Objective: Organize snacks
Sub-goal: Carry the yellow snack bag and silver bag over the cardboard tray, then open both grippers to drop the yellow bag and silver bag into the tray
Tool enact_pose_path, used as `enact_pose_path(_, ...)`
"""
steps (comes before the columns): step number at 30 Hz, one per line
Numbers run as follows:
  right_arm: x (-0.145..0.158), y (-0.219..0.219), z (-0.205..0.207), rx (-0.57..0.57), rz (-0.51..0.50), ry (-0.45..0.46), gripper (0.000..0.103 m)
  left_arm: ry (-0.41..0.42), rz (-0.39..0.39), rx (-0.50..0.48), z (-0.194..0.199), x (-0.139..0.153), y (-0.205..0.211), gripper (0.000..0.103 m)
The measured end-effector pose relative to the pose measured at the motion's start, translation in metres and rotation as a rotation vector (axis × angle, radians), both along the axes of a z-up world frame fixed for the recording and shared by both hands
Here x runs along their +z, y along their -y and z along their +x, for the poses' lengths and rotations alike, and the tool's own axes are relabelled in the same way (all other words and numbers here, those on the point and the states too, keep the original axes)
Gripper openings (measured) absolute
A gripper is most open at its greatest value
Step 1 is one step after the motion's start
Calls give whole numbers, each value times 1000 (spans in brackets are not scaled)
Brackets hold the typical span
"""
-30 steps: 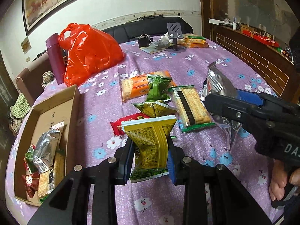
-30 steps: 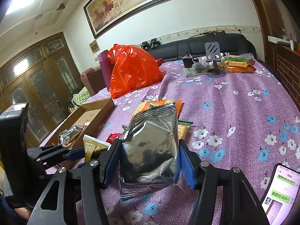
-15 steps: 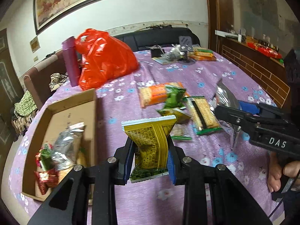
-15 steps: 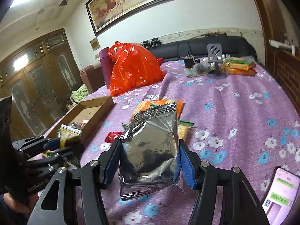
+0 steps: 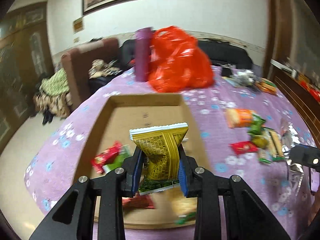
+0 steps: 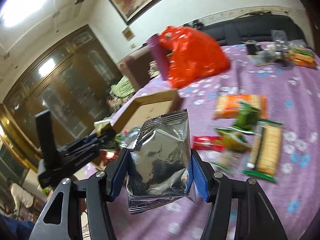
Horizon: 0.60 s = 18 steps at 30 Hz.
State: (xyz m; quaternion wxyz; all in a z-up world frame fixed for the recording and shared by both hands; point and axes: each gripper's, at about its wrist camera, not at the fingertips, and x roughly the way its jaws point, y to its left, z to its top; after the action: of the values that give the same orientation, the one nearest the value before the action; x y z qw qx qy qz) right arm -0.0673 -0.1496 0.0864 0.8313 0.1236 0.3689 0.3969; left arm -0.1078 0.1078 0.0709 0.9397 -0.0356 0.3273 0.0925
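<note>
My left gripper (image 5: 160, 168) is shut on a yellow snack packet (image 5: 160, 152) and holds it above the open cardboard box (image 5: 144, 100), which has several packets in its near end. My right gripper (image 6: 159, 169) is shut on a silver foil packet (image 6: 160, 160) and holds it above the purple flowered tablecloth (image 6: 280, 92), right of the box (image 6: 152, 108). The left gripper also shows in the right wrist view (image 6: 104, 134), over the box. Loose snacks lie on the cloth: an orange cracker pack (image 6: 238, 106), green packets (image 6: 246, 116), a red bar (image 6: 208, 143) and a long cracker pack (image 6: 266, 150).
A red plastic bag (image 5: 178, 60) and a purple bottle (image 5: 143, 54) stand behind the box. A phone stand and more packets (image 6: 296, 56) sit at the far end of the table. A sofa and a chair with clothes lie beyond the table edge.
My left gripper has swung left with the yellow packet, from above the loose snacks to above the box. My right gripper has turned left toward the box, still holding the silver packet.
</note>
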Motion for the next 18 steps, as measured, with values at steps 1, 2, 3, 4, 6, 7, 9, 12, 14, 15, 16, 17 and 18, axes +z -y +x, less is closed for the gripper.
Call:
enact_pose_path(1,2,-11,2,15,-1,-4,64,-6,-13,11,0,-3,-8,30)
enact_pose_path(2,4,-23,3,31,-3,-6,65,-15,-24,22,1,-6,-16,30)
enact_pose_path(3,7,-36,5,46,-7,-6,65,-22,-32,37,2,-10,-25,30)
enact_pose_path(4,7,-48,8,55,-13,-8,65,-28,-35,47,3,-13,-31,30)
enact_pose_path(6,7,-68,13,77,-15,-22,65,-42,-52,64,5,-17,-43,30)
enact_pose_path(7,8,-79,15,91,-15,-29,65,-49,-68,66,6,-19,-48,30)
enact_pose_path(9,9,-101,23,103,-30,-30,65,-56,-95,63,7,-22,-56,30)
enact_pose_path(12,4,-133,37,114,-41,-62,65,-65,-107,73,10,-27,-65,30)
enact_pose_path(14,-1,-154,48,113,-68,-81,65,-77,-130,74,13,-30,-71,31)
enact_pose_path(15,-4,-164,53,110,-80,-90,65,-78,-134,75,14,-31,-73,31)
enact_pose_path(16,-7,-170,57,114,-90,-95,65,-78,-133,77,14,-31,-74,31)
enact_pose_path(17,-8,-175,60,112,-101,-95,65,-79,-130,80,14,-32,-76,31)
enact_pose_path(18,-11,-180,63,102,-114,-90,65,-82,-132,78,15,-33,-76,31)
